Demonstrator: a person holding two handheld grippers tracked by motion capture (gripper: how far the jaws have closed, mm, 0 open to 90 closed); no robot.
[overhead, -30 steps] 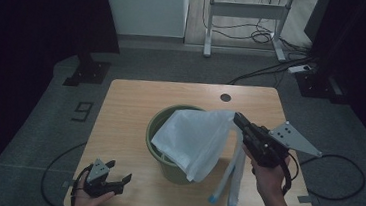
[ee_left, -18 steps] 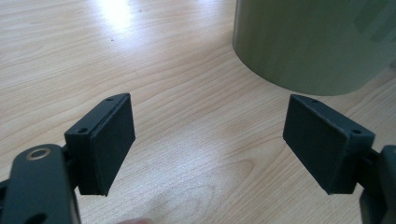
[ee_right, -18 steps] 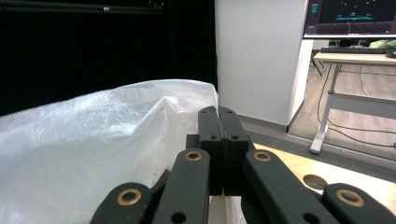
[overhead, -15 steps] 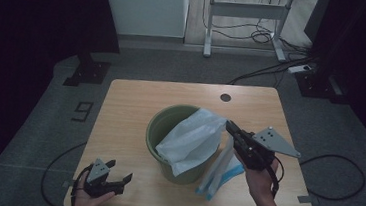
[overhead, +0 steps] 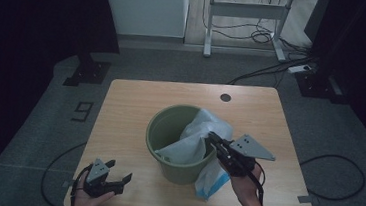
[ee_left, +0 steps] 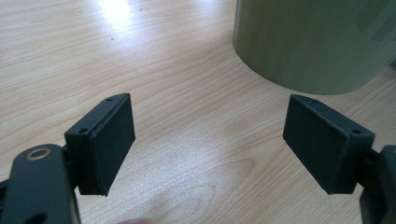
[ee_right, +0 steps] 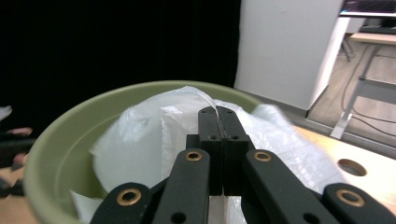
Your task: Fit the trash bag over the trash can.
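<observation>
The high view looks down from the wooden table's [overhead: 135,104] near edge; both gripper views sit close, sharing the round green plastic bucket [overhead: 169,127].

Wooden table [overhead: 135,106] — green bucket [overhead: 168,132] standing on it.

A "9" on the grey floor [overhead: 44,121] left of the table [overhead: 136,99]

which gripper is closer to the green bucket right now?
Right. The right gripper is over the green bucket at its rim, shut on the white plastic bag. The left gripper sits open at the table's near-left edge, apart from it.
</observation>
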